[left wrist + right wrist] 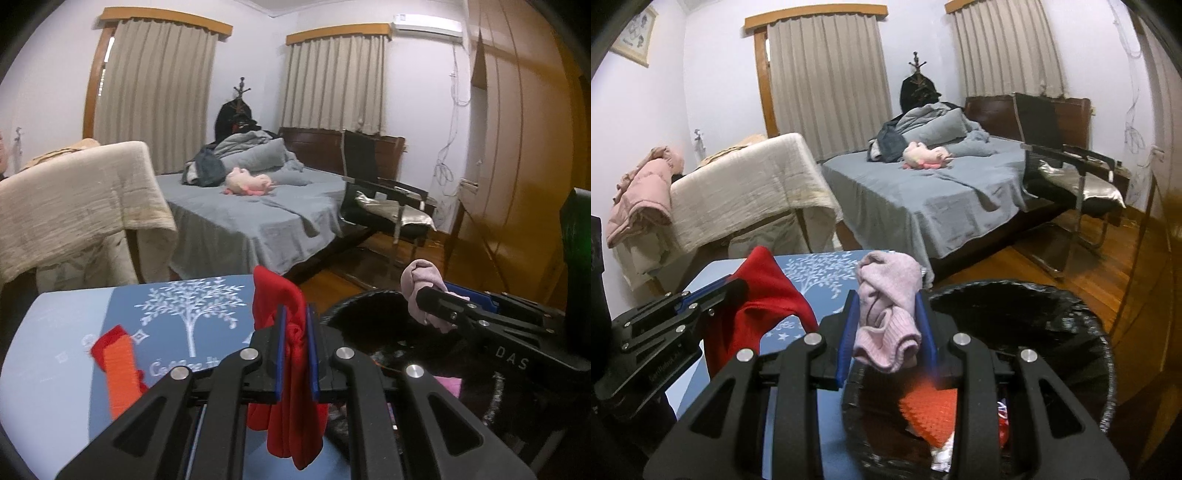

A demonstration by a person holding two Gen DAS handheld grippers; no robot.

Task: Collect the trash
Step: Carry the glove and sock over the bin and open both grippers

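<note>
My left gripper (295, 325) is shut on a red cloth (291, 417) that hangs down between its blue pads, above the blue table's right edge. It also shows in the right wrist view (735, 286), with the red cloth (757, 310). My right gripper (888, 314) is shut on a crumpled pink sock (886, 306), held over the near rim of a black-lined trash bin (1071, 314). The right gripper (424, 299) with the pink sock (421, 284) also shows in the left wrist view above the bin (354, 310). Orange and white trash (931, 410) lies inside the bin.
A blue table with a white tree print (192, 310) carries a red and orange strip (118, 369). Beyond are a grey bed (258, 206), a beige-draped piece of furniture (81, 206), a black chair (384, 199), wooden wardrobe doors (517, 147) and wooden floor (1108, 266).
</note>
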